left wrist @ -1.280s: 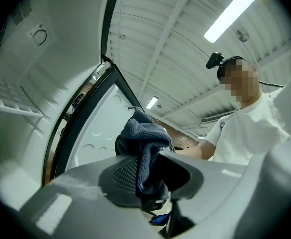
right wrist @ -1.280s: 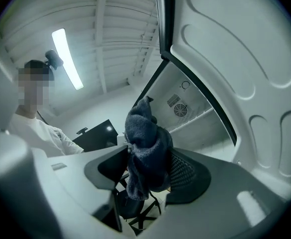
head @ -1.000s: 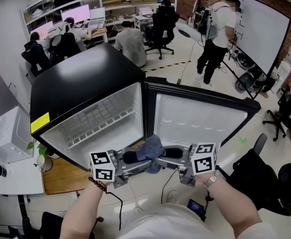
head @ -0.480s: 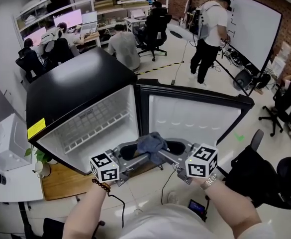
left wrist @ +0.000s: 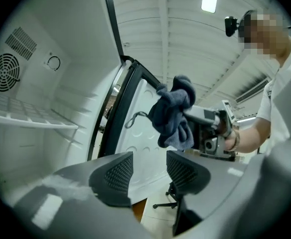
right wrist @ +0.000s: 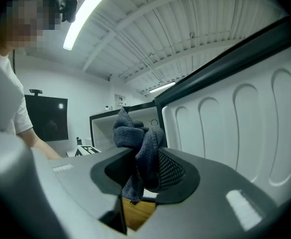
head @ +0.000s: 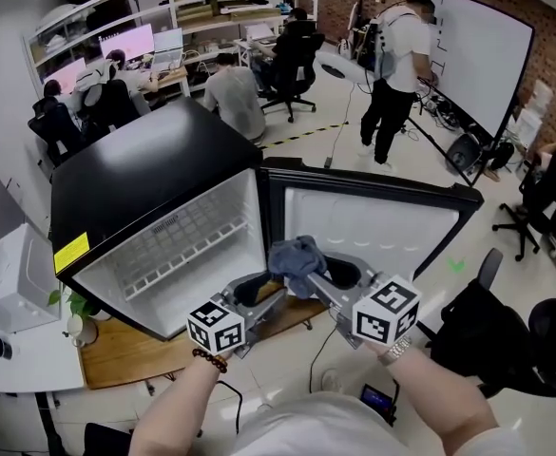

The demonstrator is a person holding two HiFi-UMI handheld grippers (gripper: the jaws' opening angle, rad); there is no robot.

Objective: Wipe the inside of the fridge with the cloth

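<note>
Labelling: one yellow label [head: 71,253] sits at the front left corner of the black fridge [head: 144,160]; its print is too small to read. A short line of print on the upper lip of the opening is also illegible. The marker cube [head: 216,328] on each gripper carries black-and-white square patterns.

Fridge door [head: 373,226]: swung wide to the right, white liner facing the person. The cavity has white walls, a wire shelf [left wrist: 31,121] on the left side and a round fan grille [left wrist: 3,72] on the rear wall. The fridge stands on a wooden board [head: 125,350] whose edge projects past the fridge front.

Cloth [head: 297,253]: dark blue-grey and bunched, held in front of the opening at the hinge edge, between cavity and door.

Right gripper [head: 304,272]: jaws have just been closing and now clamp the cloth, with folds spilling above and below the pads.

Left gripper [head: 257,291]: just beside the right one at the lower front edge of the cavity. Its jaws have just been opening and stand apart with nothing between them.

Clearance: a black office chair [head: 491,335] stands near the door's right corner. A standing person [head: 392,65] at a whiteboard [head: 477,55] is well apart behind the fridge.
</note>
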